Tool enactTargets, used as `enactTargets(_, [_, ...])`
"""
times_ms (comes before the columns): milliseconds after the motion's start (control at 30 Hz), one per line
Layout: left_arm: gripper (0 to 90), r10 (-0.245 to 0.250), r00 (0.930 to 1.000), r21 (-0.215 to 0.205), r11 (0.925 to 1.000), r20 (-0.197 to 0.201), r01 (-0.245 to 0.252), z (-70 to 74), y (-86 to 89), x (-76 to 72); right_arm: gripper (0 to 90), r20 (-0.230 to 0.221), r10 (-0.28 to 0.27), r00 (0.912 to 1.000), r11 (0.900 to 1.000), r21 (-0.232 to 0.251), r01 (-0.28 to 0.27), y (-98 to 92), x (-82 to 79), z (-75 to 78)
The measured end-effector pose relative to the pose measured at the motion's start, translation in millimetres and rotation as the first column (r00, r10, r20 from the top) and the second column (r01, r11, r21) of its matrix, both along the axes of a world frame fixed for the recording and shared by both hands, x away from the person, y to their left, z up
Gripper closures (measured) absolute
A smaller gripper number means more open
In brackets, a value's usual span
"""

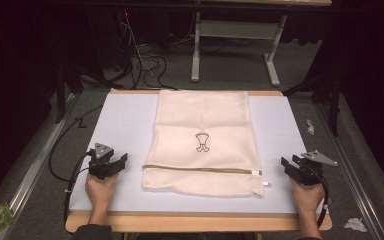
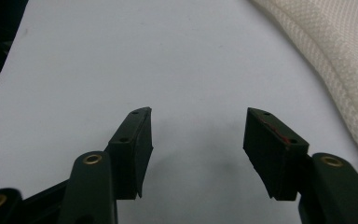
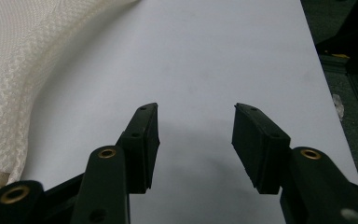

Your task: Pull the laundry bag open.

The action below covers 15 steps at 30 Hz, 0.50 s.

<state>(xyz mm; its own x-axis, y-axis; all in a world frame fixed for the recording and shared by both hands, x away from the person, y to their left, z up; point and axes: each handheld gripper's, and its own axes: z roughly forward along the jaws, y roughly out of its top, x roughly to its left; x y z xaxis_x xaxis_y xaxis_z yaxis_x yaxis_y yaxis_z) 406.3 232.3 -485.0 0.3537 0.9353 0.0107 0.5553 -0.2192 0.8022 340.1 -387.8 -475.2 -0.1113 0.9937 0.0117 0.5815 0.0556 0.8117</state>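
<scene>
Bag (image 1: 203, 142) of cream mesh is lying flat in the middle of the white table (image 1: 125, 120). Left gripper (image 2: 198, 133) and right gripper (image 3: 196, 128) are resting beside it, jaws standing open, holding nothing.

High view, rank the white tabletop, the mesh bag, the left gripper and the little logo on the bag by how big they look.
1. White tabletop
2. Mesh bag
3. Left gripper, open beside the bag
4. Logo, clearly smallest
The right gripper looks about the left one's size.
</scene>
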Motion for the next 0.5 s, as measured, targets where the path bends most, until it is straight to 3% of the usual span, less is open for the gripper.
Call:
enactTargets(233, [41.0, -0.016, 0.9999, 0.041, 0.9991, 0.001, 0.016, -0.4, -4.2, -0.8, 49.5, -0.017, -0.003, 0.9998, 1.000, -0.005, 0.003, 0.2, 1.6, -0.7])
enactTargets(500, [40.6, -0.011, 0.9999, 0.033, 0.9994, -0.012, 0.011, -0.8, -4.0, 0.8, 47.5, -0.042, -0.004, 0.9991, 1.000, -0.006, 0.004, 0.6, 3.9, -1.2])
